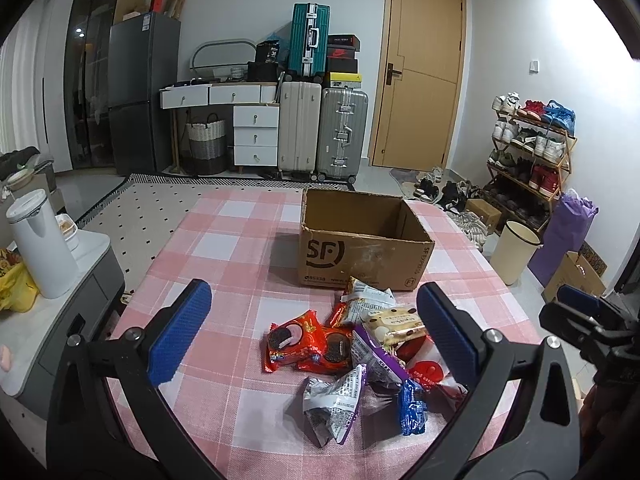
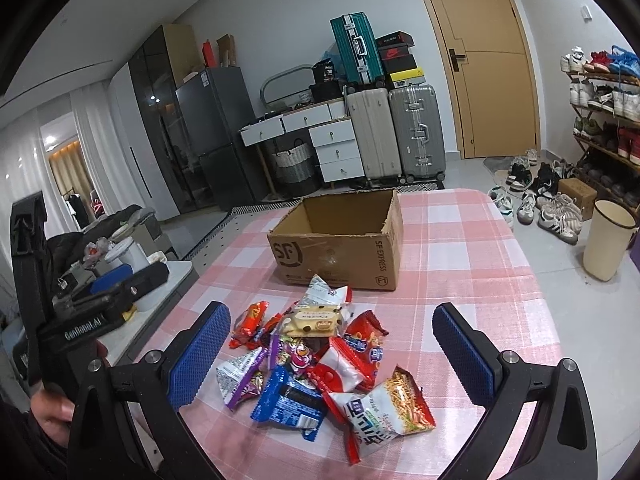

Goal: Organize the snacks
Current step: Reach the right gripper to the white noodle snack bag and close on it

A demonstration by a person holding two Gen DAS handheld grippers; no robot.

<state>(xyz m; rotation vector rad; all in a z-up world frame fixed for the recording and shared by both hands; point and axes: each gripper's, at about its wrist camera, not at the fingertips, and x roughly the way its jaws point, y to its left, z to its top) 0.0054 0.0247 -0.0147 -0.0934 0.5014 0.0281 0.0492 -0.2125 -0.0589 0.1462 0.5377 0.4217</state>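
While both grippers hover over the pink checked table (image 1: 224,248), nothing is held in either. At far left of the left wrist view a white kettle (image 1: 38,240) stands on a grey side cabinet (image 1: 96,264). The left gripper (image 1: 316,336) has its blue pads spread wide, released, with the snack pile between them and below. Leftmost in that pile lies a red cookie pack (image 1: 294,340); a silver-and-purple pack (image 1: 338,400) lies nearer the camera, a cream pack (image 1: 394,320) sits on top, and a blue pack (image 1: 412,406) lies at the right. Just behind the snacks (image 2: 320,360) stands the open box (image 1: 360,240), with nothing visible inside. In the right wrist view the right gripper (image 2: 332,354) is likewise spread wide and empty above the pile, a noodle pack (image 2: 388,408) nearest it. A cream bin (image 2: 608,240) stands on the floor at right.
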